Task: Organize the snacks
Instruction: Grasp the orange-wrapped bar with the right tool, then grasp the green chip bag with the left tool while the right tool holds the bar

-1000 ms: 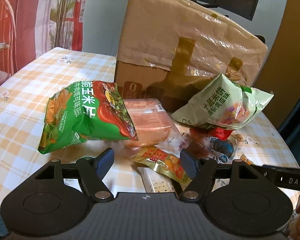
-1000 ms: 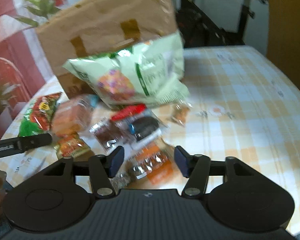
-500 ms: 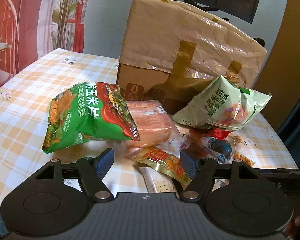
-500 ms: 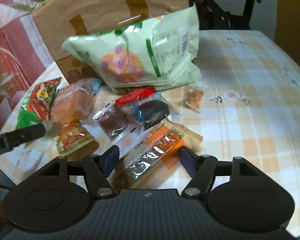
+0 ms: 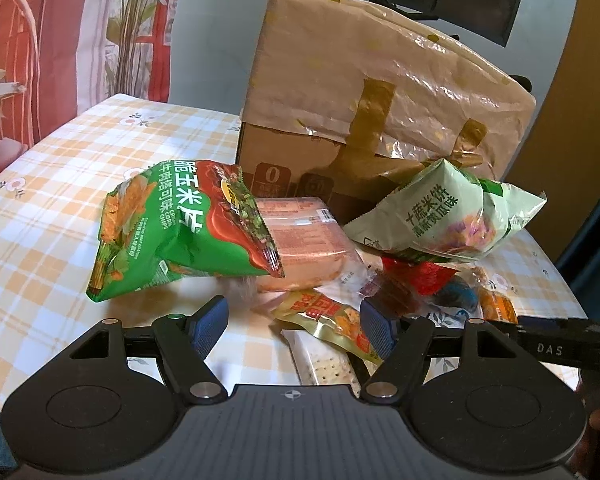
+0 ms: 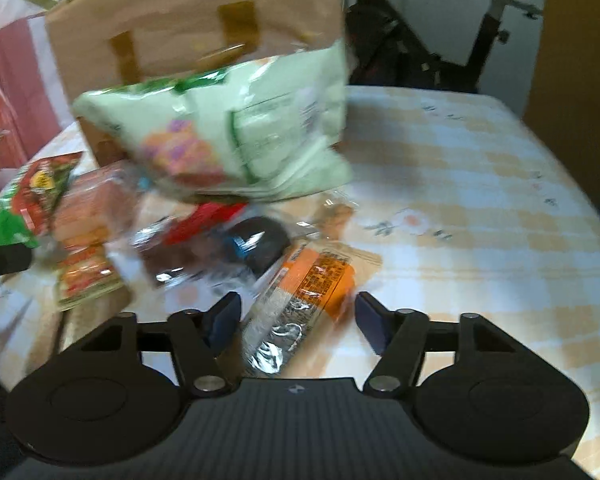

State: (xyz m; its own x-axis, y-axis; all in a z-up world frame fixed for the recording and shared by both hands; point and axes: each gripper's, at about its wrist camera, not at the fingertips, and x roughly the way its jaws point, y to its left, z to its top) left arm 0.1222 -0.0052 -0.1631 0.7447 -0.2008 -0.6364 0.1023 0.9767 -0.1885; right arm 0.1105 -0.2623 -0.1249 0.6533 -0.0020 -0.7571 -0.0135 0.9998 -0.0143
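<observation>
- Since half a second ago the right gripper (image 6: 296, 320) has closed in on the orange packet (image 6: 300, 296), which now fills more of the gap between its spread fingers; the right-wrist view is motion-blurred.
- Left gripper (image 5: 294, 326) has barely shifted from the earlier frame: it hovers low over the table (image 5: 40, 200) with its fingers apart and nothing between them gripped.
- Right gripper's fingers stand wide on either side of the orange packet; whether either finger touches it cannot be told through the blur.
- Green chip bag (image 5: 176, 232) lies on the checked cloth, its red end overlapping the pink pack (image 5: 304, 240).
- Pale green bag (image 5: 444, 216) leans against the taped cardboard box (image 5: 380, 112) and rests on a heap of small wrapped snacks.
- Yellow-red sachet (image 5: 328, 320) lies just ahead of the left gripper, near its right finger, overlapping a white cracker pack (image 5: 324, 364).
- Seen from the right wrist, a dark round snack (image 6: 260, 244) in clear wrap sits just beyond the orange packet, with a red packet (image 6: 212, 220) beside it under the pale green bag.
- An exercise bike (image 6: 460, 40) stands behind the table.
- Part of the right gripper shows at the right edge of the left-wrist view, near the heap.
</observation>
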